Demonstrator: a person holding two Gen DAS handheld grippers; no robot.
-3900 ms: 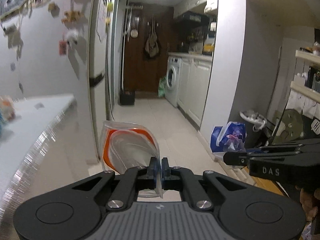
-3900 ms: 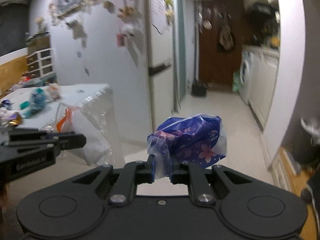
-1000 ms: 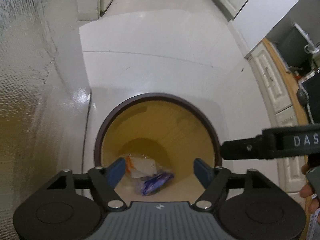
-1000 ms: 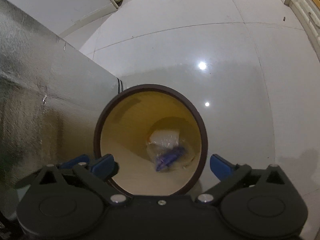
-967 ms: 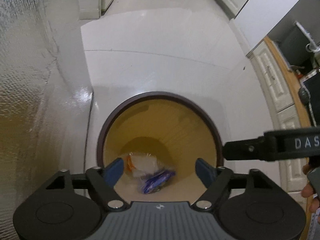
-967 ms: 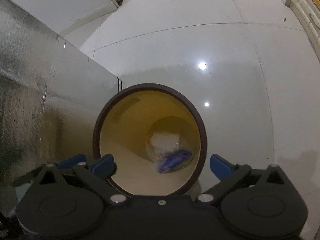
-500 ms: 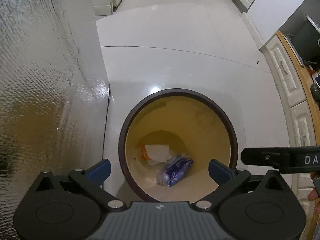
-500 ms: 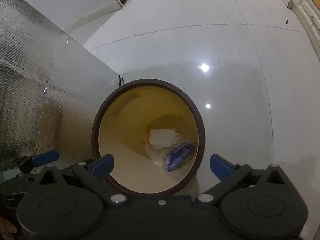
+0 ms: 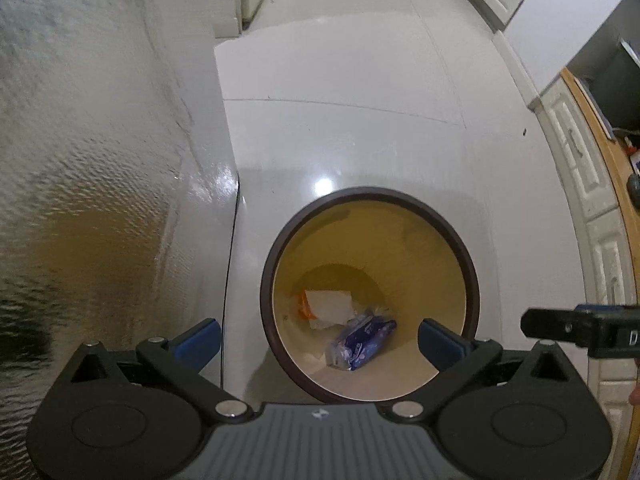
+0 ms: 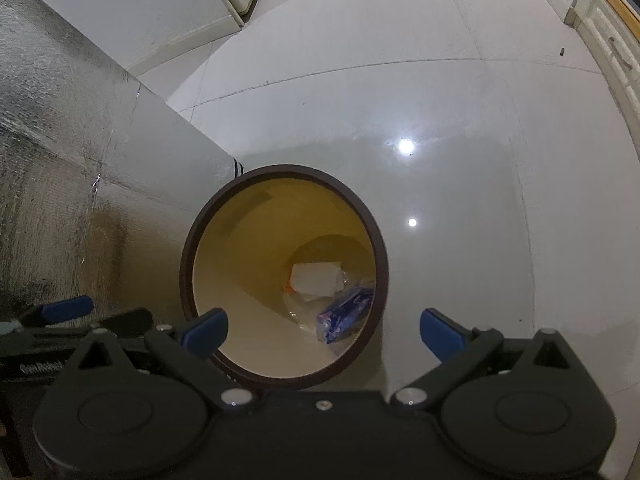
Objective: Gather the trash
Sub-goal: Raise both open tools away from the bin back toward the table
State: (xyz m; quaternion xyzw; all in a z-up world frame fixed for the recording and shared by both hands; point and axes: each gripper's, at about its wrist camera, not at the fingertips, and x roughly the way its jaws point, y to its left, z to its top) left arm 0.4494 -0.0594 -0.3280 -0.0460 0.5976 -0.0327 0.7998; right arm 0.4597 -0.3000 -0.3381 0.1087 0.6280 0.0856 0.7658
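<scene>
With both wrappers lying at the bottom of the round bin (image 9: 370,288), blue packet (image 9: 362,342) near, clear orange-edged bag (image 9: 326,304) just beyond, this drop looks done. Left hand-held gripper (image 9: 320,340) and right hand-held gripper (image 10: 324,330) both gape empty above it; further trash isn't visible here.

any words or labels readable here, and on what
"D": cut off at the frame edge, on the right gripper seen from the left wrist view.
"GenRobot": partly hidden, on the left gripper's side in the right wrist view.
Print on the blue wrapper in the bin: too small to read.
</scene>
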